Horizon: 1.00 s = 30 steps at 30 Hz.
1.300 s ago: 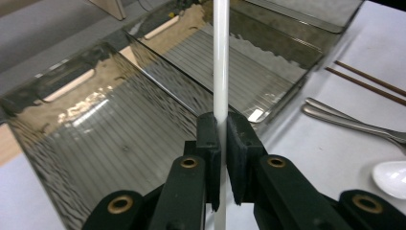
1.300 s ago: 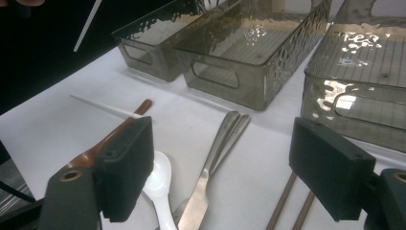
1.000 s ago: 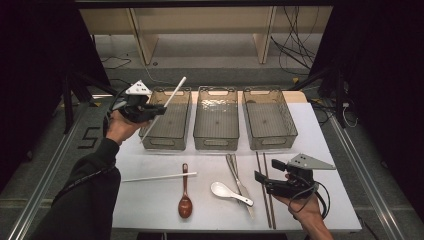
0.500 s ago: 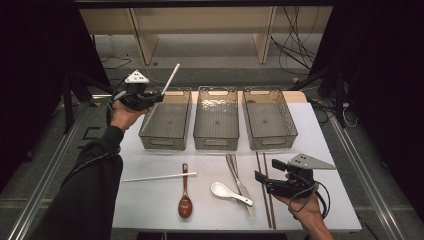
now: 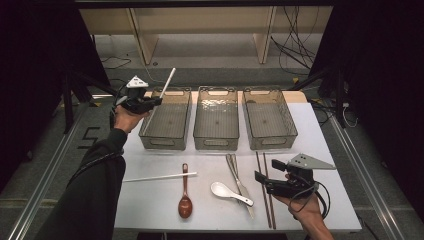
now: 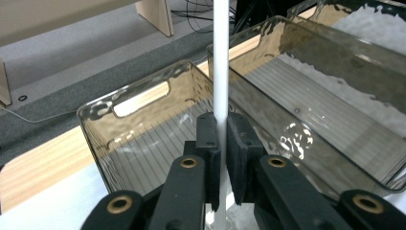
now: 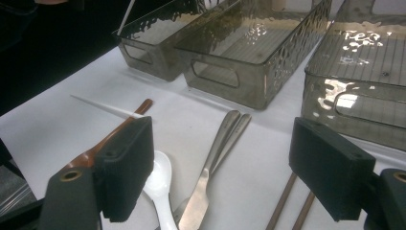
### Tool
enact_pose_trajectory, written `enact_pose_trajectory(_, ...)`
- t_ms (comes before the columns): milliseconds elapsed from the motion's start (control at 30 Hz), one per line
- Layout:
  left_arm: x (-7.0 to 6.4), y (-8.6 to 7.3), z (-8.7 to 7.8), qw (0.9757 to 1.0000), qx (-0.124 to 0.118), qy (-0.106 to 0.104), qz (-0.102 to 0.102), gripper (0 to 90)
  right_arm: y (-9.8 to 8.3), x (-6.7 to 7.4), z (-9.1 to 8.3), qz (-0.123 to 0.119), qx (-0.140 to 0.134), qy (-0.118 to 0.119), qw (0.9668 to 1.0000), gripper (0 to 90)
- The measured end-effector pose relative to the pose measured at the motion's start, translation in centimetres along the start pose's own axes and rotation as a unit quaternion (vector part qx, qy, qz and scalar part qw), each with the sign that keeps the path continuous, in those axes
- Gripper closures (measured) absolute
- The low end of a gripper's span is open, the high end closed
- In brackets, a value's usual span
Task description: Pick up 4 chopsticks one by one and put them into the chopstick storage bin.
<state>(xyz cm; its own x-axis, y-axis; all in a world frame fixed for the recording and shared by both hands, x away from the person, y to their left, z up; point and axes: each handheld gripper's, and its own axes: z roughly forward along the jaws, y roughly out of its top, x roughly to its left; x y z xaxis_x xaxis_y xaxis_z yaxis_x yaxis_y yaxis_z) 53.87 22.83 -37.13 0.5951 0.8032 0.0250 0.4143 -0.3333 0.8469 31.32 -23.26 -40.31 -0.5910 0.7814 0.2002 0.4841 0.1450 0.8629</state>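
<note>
White chopstick (image 6: pixel 220 62) is pinched between the jaws of our left gripper (image 5: pixel 150 102), slanting up and away over the near-left corner of the left tray (image 5: pixel 167 122), the first of three clear trays in a row. Our right gripper (image 5: pixel 267 175) rests low at the counter's (image 5: pixel 150 210) right front, jaws spread wide and holding nothing, just beside the brown chopsticks (image 5: pixel 265 195). A second white chopstick (image 5: pixel 160 177), a brown spoon (image 5: pixel 185 200), a white spoon (image 5: pixel 227 192) and metal cutlery (image 5: pixel 239 180) lie on the counter.
</note>
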Motion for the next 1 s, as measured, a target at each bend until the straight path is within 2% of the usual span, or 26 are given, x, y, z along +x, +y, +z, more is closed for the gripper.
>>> enact_pose_trajectory(367,0.2,-1.0,0.7,0.9999,0.006,-0.002,-0.012,83.8,0.0,-0.1,0.1,-0.001,0.0,0.0,1.0,24.5)
enact_pose_trajectory(633,0.2,-1.7,1.1,0.9996,0.025,0.0,-0.012,83.6,0.0,-0.1,0.1,-0.001,0.0,0.0,1.0,24.5)
enact_pose_trajectory(833,0.2,-1.8,1.3,0.9996,0.027,0.001,-0.014,83.5,0.0,-0.1,0.0,-0.001,0.0,0.001,1.0,24.5)
enact_pose_trajectory(1000,0.1,-2.1,1.6,0.9992,0.038,0.003,-0.011,83.3,0.0,-0.1,0.0,-0.001,0.0,0.0,1.0,24.5)
